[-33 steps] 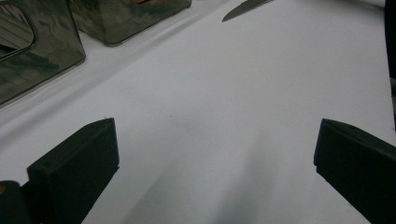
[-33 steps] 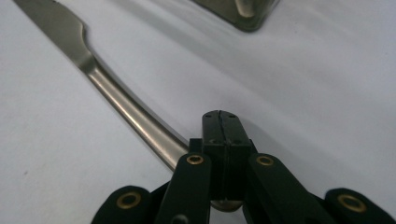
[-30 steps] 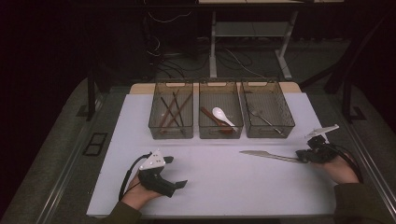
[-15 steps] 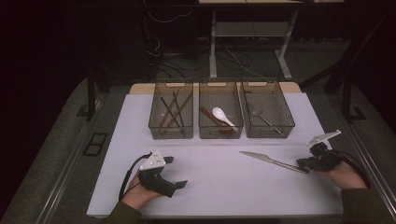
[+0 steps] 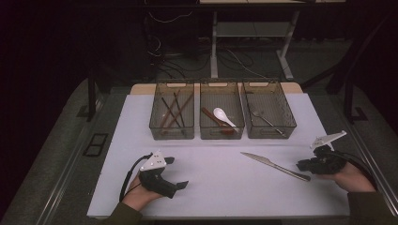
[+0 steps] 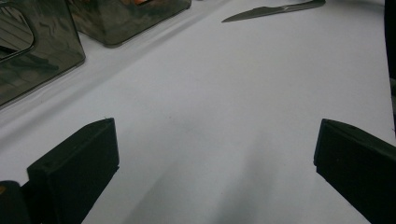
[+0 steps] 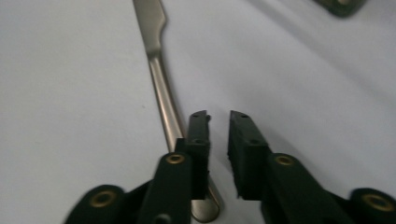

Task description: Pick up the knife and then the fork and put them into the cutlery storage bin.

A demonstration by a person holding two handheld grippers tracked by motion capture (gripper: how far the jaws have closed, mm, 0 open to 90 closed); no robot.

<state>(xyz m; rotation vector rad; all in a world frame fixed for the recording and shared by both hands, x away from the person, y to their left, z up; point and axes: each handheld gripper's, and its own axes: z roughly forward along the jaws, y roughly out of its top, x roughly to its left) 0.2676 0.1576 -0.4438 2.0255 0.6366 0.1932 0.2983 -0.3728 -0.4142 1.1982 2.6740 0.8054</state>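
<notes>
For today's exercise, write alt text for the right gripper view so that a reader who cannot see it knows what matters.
The right gripper, its two black jaws a narrow gap apart with nothing between them, hangs just above the handle end of a metal table knife. The knife lies on the white table, its blade pointing away; its handle passes beneath the left-hand jaw.

Three smoked mesh bins stand in a row at the far edge of the white counter. Left bin holds brown chopsticks; middle bin holds a white spoon; right bin holds a metal fork.
</notes>
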